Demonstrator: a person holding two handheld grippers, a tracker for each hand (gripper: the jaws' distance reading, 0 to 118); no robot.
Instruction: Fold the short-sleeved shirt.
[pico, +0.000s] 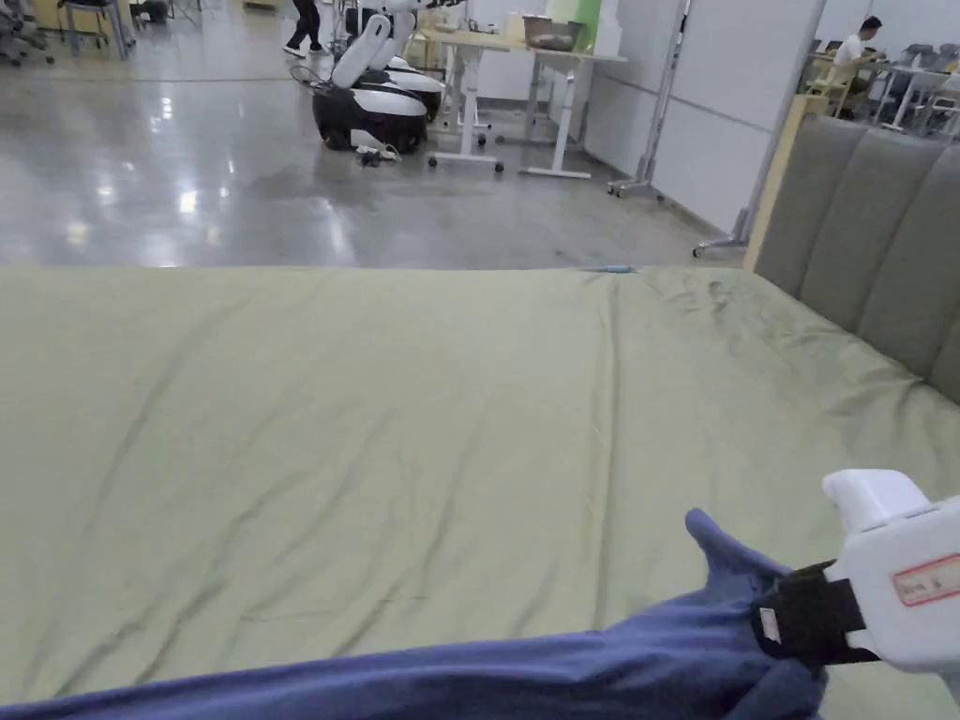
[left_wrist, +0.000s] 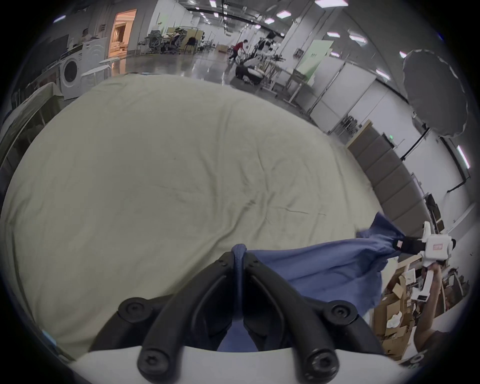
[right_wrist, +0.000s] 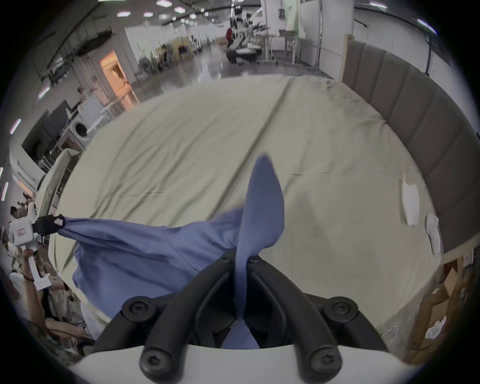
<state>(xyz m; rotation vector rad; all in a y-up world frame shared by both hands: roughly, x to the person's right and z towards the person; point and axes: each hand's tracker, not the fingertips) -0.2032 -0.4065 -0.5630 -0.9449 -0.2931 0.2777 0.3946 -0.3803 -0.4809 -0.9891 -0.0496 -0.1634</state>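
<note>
Green sheet (pico: 375, 422) covers the bed ahead of me, with a grey headboard (pico: 872, 225) along its right side. My left gripper (left_wrist: 239, 256) is clamped on one bunched end of the blue shirt (left_wrist: 324, 262); my right gripper (right_wrist: 240, 259) pinches the other end, a flap sticking up past its jaws. I see the shirt stretched between them, above the sheet's near edge.
</note>
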